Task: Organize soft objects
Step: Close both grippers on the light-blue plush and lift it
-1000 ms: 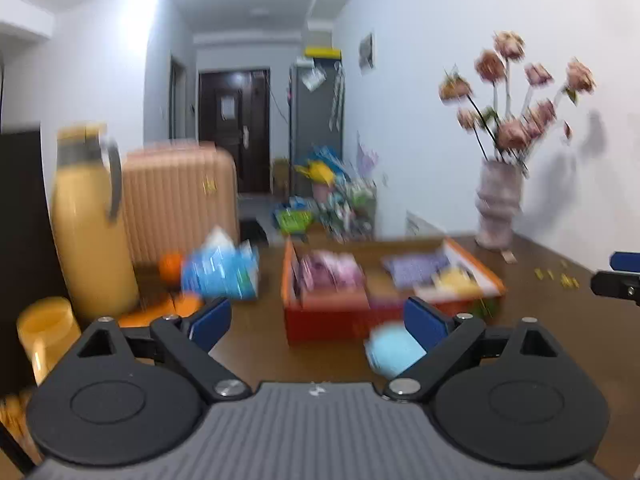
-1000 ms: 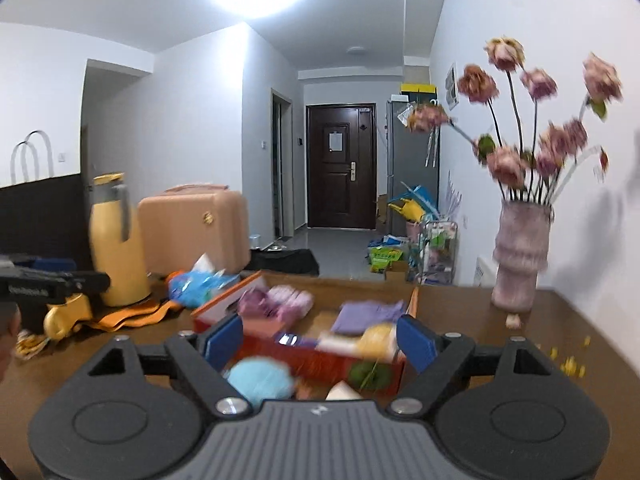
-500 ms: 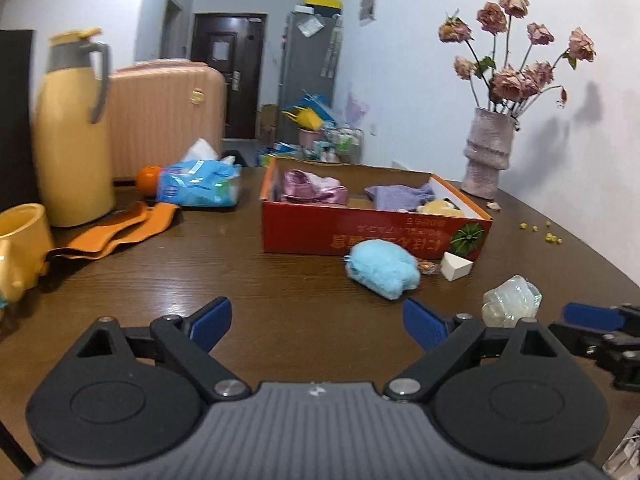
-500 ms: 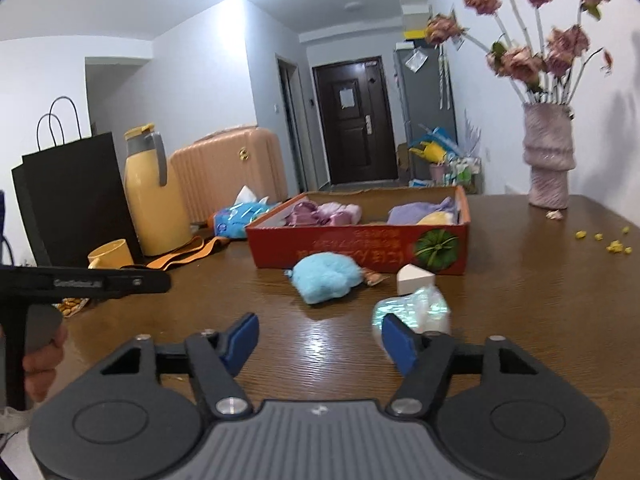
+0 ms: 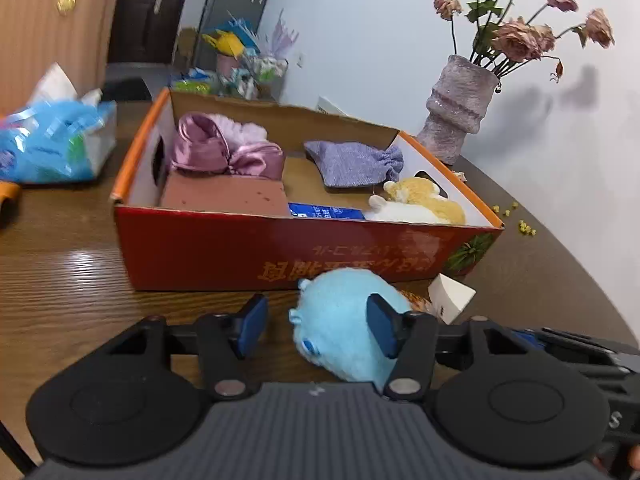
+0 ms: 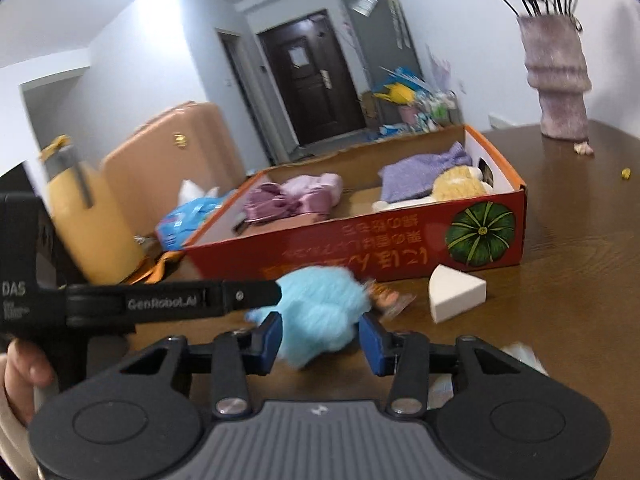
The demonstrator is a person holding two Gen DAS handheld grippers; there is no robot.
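On the dark brown wooden worktop (image 5: pixel 60 264), just in front of the long red cardboard box with orange rims (image 5: pixel 248 256), lies a fluffy light-blue plush toy (image 5: pixel 344 332), and both tools reach for it. The left gripper (image 5: pixel 316 326) has its jaws half-wide and closing, the toy between them: its right pad lies against the plush, while its left pad stands clear. The right gripper (image 6: pixel 320 340) also has its jaws closing around the same toy (image 6: pixel 320 308), both pads at its fluffy sides; whether they press yet is unclear through the blur. Inside the box rest a shiny pink satin bundle (image 5: pixel 224 152), a lilac knitted pouch (image 5: pixel 352 162) and a yellow-and-white plush (image 5: pixel 420 202). A white wedge-shaped sponge (image 6: pixel 456 292) sits near the box's corner.
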